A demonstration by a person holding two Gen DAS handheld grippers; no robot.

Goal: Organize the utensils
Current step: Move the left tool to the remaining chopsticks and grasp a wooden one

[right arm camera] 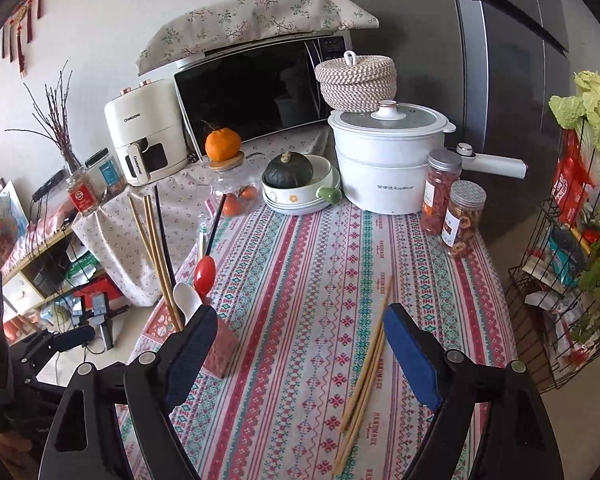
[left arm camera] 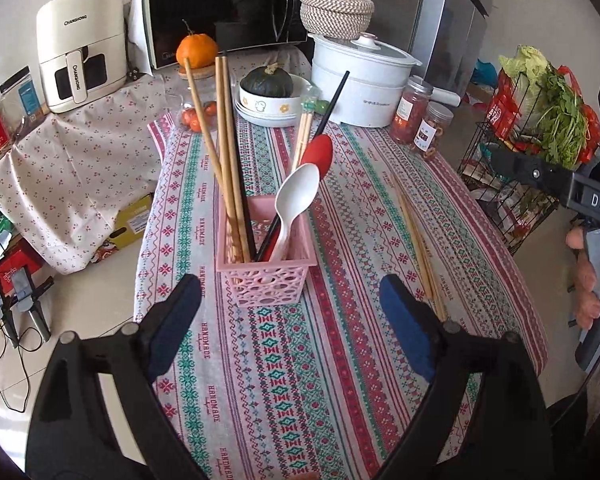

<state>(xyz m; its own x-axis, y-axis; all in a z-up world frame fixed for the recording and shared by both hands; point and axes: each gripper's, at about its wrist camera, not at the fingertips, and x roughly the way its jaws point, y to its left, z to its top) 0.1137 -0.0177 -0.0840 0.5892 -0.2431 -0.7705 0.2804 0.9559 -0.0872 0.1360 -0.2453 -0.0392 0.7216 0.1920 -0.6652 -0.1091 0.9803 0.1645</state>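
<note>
A pink perforated basket [left arm camera: 266, 268] stands on the patterned tablecloth [left arm camera: 300, 360]. In it stand several wooden chopsticks [left arm camera: 224, 148], a black chopstick [left arm camera: 328, 116], a white spoon [left arm camera: 296, 196] and a red spoon [left arm camera: 318, 154]. My left gripper [left arm camera: 290, 312] is open just in front of the basket, with nothing between its fingers. A few wooden chopsticks [right arm camera: 366, 376] lie flat on the cloth. My right gripper [right arm camera: 300, 356] is open above their near part, not touching them. The right wrist view shows the basket [right arm camera: 220, 348] partly hidden behind the left finger [right arm camera: 192, 352].
At the table's far end stand a white pot [right arm camera: 384, 160], two jars [right arm camera: 452, 208], a bowl stack with a dark squash [right arm camera: 296, 184] and a glass jar with an orange [right arm camera: 222, 144]. A wire rack of vegetables [right arm camera: 568, 260] stands right of the table.
</note>
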